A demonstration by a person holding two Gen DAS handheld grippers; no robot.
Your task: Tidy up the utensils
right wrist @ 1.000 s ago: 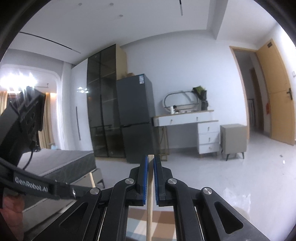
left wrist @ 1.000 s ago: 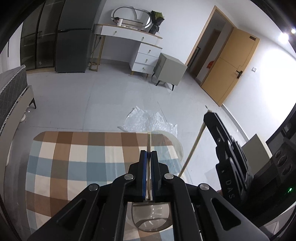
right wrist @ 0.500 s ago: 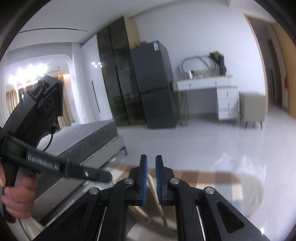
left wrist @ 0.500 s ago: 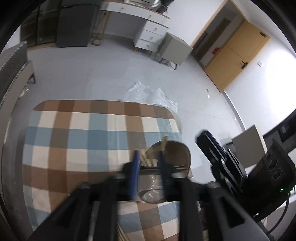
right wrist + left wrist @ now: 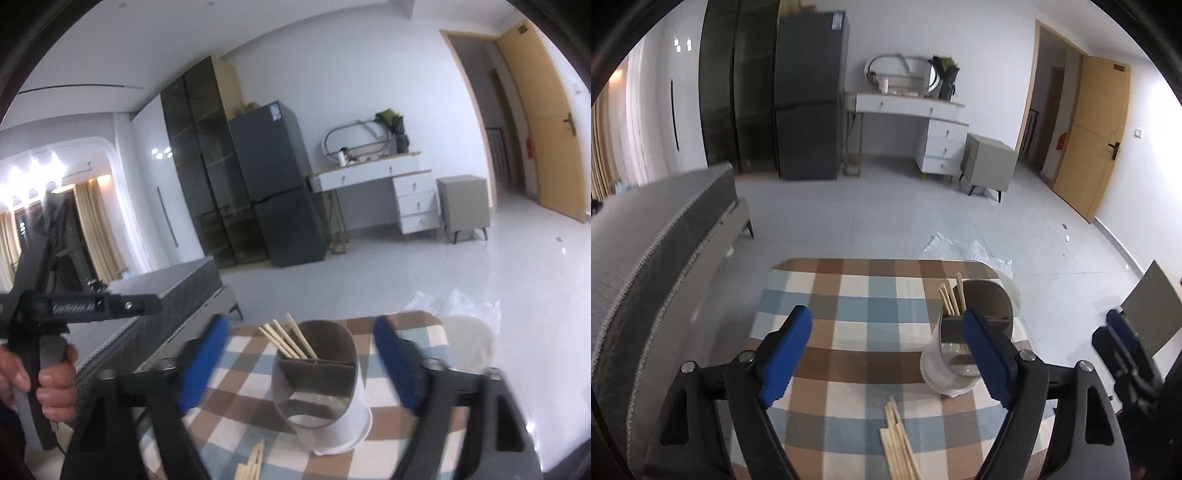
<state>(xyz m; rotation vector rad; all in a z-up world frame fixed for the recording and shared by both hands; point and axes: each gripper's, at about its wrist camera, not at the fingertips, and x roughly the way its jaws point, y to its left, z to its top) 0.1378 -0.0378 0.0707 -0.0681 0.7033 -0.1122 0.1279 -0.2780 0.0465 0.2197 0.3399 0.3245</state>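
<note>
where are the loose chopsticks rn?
Loose chopsticks lie flat on the checked tablecloth, bottom centre of the left wrist view, just in front of the utensil holder.

Both cameras ride low behind their own fingers, close over the checked bench (image 5: 849, 295), looking across it into the room. The left view tilts down steeply, with the utensil holder (image 5: 975, 332) near at two o'clock. The right view sits flatter and nearer, the holder dead ahead at twelve. They share the holder, the bench and, in the distance, the fridge (image 5: 277, 184), dresser (image 5: 923, 122) and doorway (image 5: 480, 110).
</note>
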